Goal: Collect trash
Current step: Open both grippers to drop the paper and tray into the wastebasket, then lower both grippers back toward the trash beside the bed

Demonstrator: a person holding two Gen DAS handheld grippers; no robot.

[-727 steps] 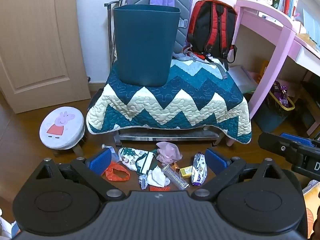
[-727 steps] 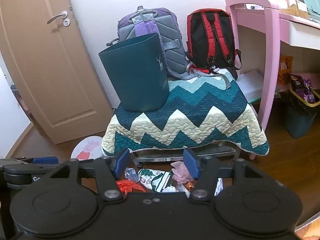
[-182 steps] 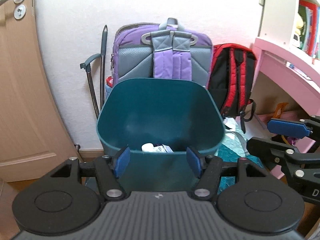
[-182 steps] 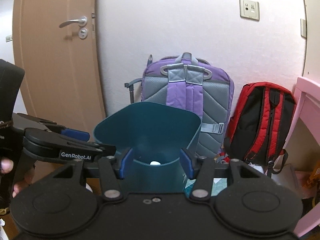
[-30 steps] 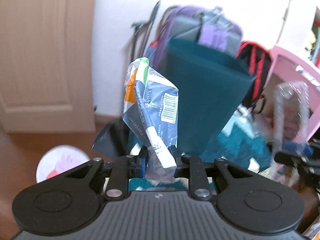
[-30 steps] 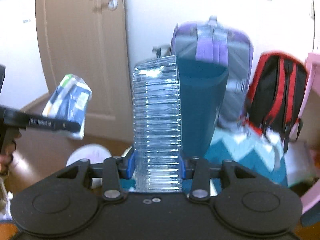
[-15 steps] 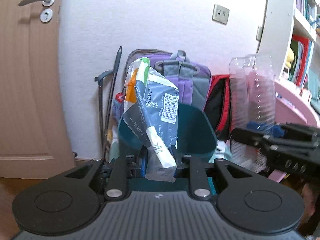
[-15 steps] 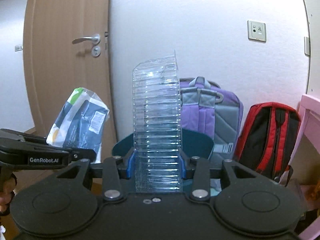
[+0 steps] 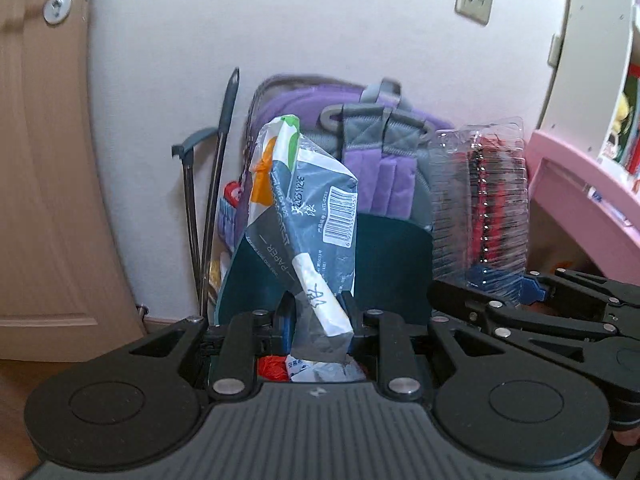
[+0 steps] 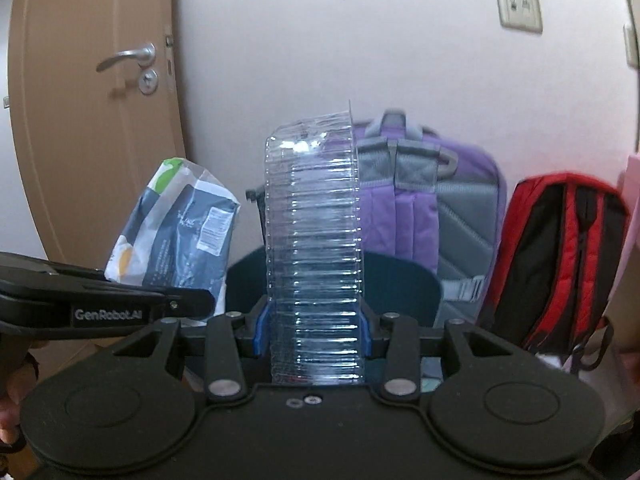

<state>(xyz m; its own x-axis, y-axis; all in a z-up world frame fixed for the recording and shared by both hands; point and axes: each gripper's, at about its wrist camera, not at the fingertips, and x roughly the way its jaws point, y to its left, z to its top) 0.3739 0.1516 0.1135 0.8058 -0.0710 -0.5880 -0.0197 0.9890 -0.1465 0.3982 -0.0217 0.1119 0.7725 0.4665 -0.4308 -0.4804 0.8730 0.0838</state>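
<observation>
My left gripper (image 9: 314,316) is shut on a grey-blue and white paper-tissue wrapper (image 9: 304,216), held upright over the near rim of the teal bin (image 9: 392,264). The wrapper also shows in the right wrist view (image 10: 180,236). My right gripper (image 10: 312,330) is shut on a clear ribbed plastic tray (image 10: 314,256), upright in front of the bin (image 10: 400,284). The tray also shows at the right of the left wrist view (image 9: 478,204). Red and white trash (image 9: 304,366) lies inside the bin under the left gripper.
A purple and grey backpack (image 10: 424,200) and a red and black backpack (image 10: 560,256) lean on the white wall behind the bin. A wooden door (image 10: 100,120) is at the left. A pink desk (image 9: 580,196) stands at the right. A folded grey stick (image 9: 216,184) leans by the wall.
Both grippers have moved closer to the bin with their loads still held. The bin's rim now sits right behind the fingers, and trash inside it shows under the left gripper.
</observation>
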